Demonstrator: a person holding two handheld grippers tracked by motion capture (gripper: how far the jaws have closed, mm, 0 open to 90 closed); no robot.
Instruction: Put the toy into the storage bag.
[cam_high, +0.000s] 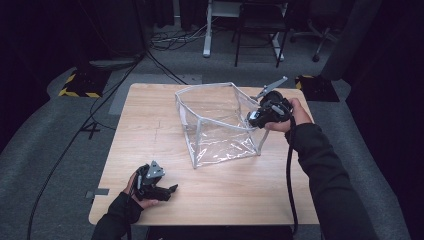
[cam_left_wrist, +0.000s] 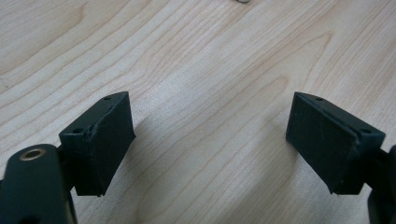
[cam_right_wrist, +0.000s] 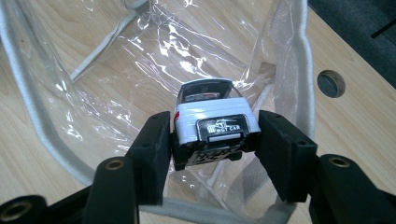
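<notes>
1. Nearest the high camera, the left hand-held gripper (cam_high: 172, 189) lies low on the surface (cam_high: 150, 115) near its front edge, jaws spread wide with nothing between them, bare wood all around.
2. Right hand-held gripper (cam_right_wrist: 212, 140), at the bag's right rim with the forearm reaching in from the right, is clamped on a white toy car (cam_right_wrist: 212, 112) by its sides.
3. Car hangs over the mouth of the clear bag (cam_high: 215, 125), which stands open mid-surface.
4. Bag's right wall sits close to the surface's right edge.
</notes>
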